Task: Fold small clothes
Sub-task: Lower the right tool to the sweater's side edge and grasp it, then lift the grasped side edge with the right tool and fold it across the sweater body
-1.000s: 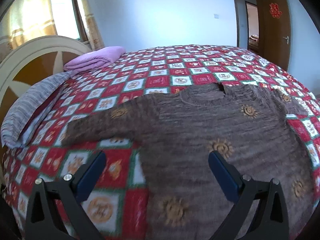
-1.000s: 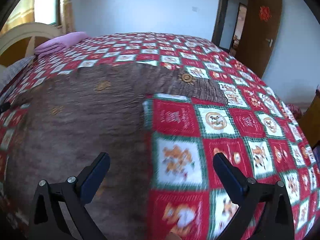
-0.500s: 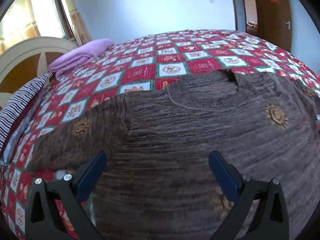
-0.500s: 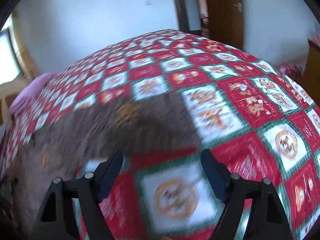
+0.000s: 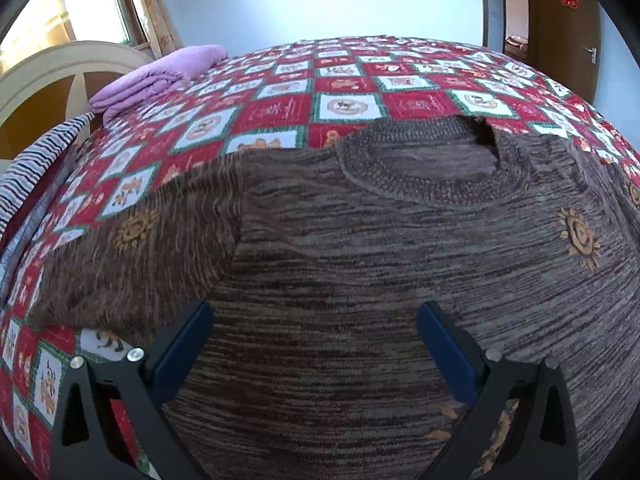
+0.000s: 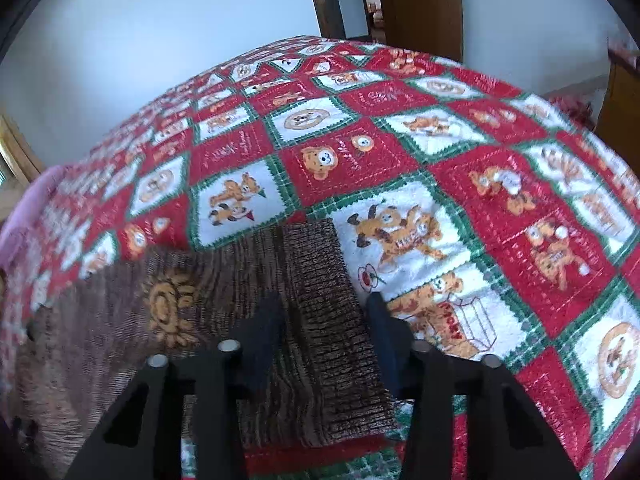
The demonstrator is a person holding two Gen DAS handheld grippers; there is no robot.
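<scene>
A brown knitted sweater [image 5: 360, 260] with orange sun motifs lies flat on the bed, its ribbed collar [image 5: 432, 172] toward the far side. My left gripper [image 5: 316, 312] hovers over the chest just below the collar, jaws wide open, nothing between them. In the right wrist view a sleeve [image 6: 180, 300] runs in from the left and ends in a dark ribbed cuff [image 6: 320, 300]. My right gripper [image 6: 324, 308] straddles that cuff with its jaws closing. The cuff lies flat between the fingers and does not look pinched.
A red, white and green checked bedspread [image 5: 280, 112] covers the whole bed. A folded purple blanket [image 5: 160, 76] and a striped pillow [image 5: 24, 168] lie by the headboard [image 5: 48, 76] at far left. A brown door [image 6: 416, 0] stands beyond the bed.
My left gripper moved in over the sweater's chest toward the collar. My right gripper swung out along the sleeve to its cuff, and its jaws narrowed from wide open to either side of the cuff.
</scene>
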